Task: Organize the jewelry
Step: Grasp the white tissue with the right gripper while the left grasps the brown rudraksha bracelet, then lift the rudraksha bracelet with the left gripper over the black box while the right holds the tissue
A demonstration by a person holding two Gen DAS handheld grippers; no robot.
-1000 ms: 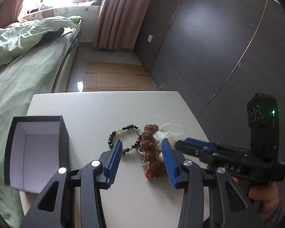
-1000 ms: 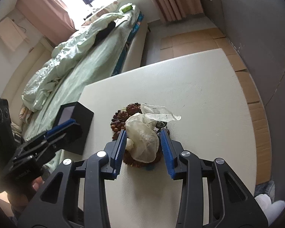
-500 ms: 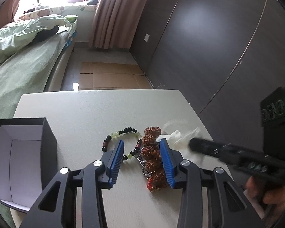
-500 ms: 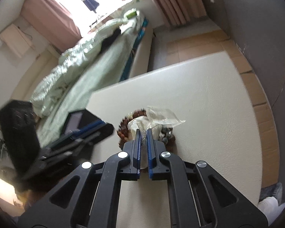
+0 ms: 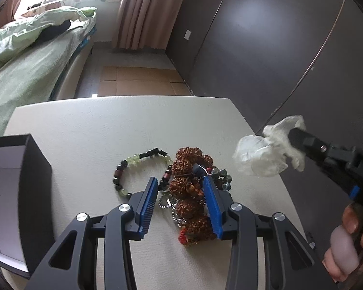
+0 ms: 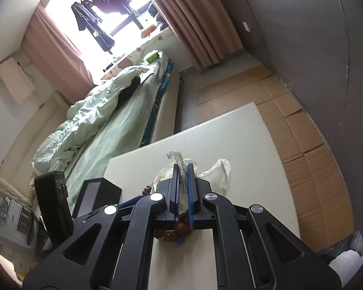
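The left tongs (image 5: pixel 179 194) are spread wide, low in the frame over the white tabletop (image 5: pixel 109 125), their blue pads either side of a string of big knobbly brown seed beads (image 5: pixel 188 193). The right pad lies against the string's side; the left pad stands clear of it. Just left of that string, at frame centre, lies a bracelet of black and pale green beads (image 5: pixel 133 169), and under the brown string some silver chain (image 5: pixel 167 201) shows. A small cluster of grey-green beads (image 5: pixel 221 176) sits at the string's right edge.

The right tongs (image 6: pixel 183 188) are pressed together on a crumpled clear plastic bag (image 5: pixel 266 154) — held up off the tabletop at the right of the left view. Whether anything is inside the bag is hard to say.

An open black box with a white lining (image 5: pixel 14 191) sits at the left edge of the frame, well apart from the jewelry
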